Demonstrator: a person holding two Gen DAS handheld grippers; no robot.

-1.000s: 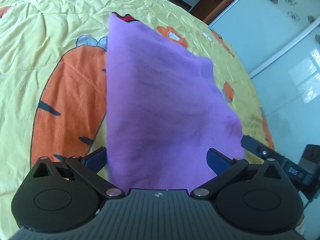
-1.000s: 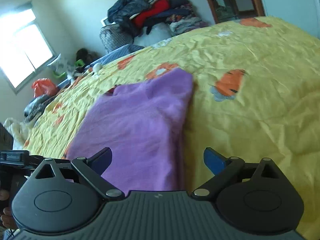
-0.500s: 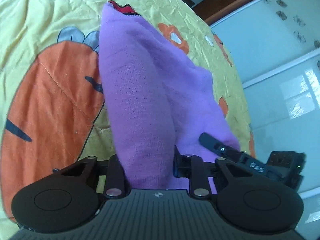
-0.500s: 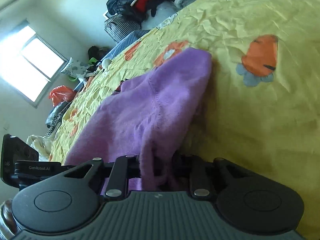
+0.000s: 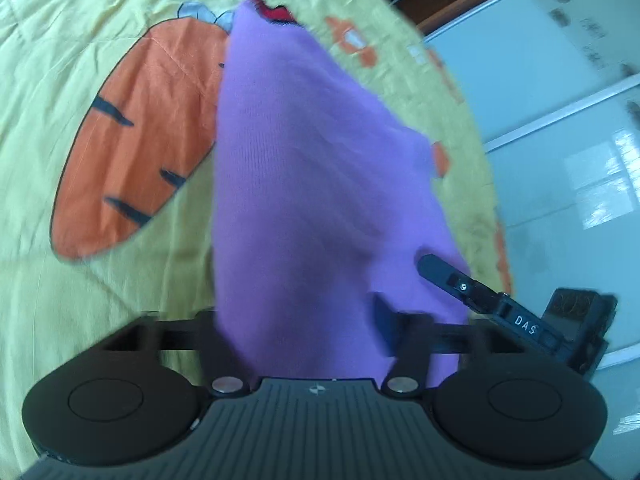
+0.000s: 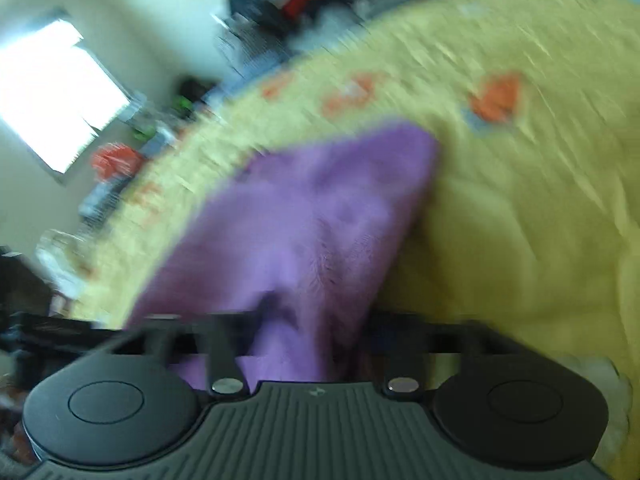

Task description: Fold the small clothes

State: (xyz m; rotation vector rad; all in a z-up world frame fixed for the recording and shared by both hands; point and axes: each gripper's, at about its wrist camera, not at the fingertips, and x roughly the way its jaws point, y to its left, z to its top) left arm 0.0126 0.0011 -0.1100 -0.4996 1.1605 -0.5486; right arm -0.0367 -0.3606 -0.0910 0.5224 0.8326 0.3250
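Your left claw (image 5: 308, 316) is opening around the near edge of the purple garment (image 5: 304, 152), and your right claw (image 6: 304, 320) is doing the same at the other near corner; half a second ago both were clenched on that cloth, which is now between the spreading jaws rather than pinched. Blur hides whether any pad touches it. The garment lies on the yellow bed cover (image 5: 100, 12), beside the big printed carrot (image 5: 140, 132). Judging by this, you've let go of that edge.
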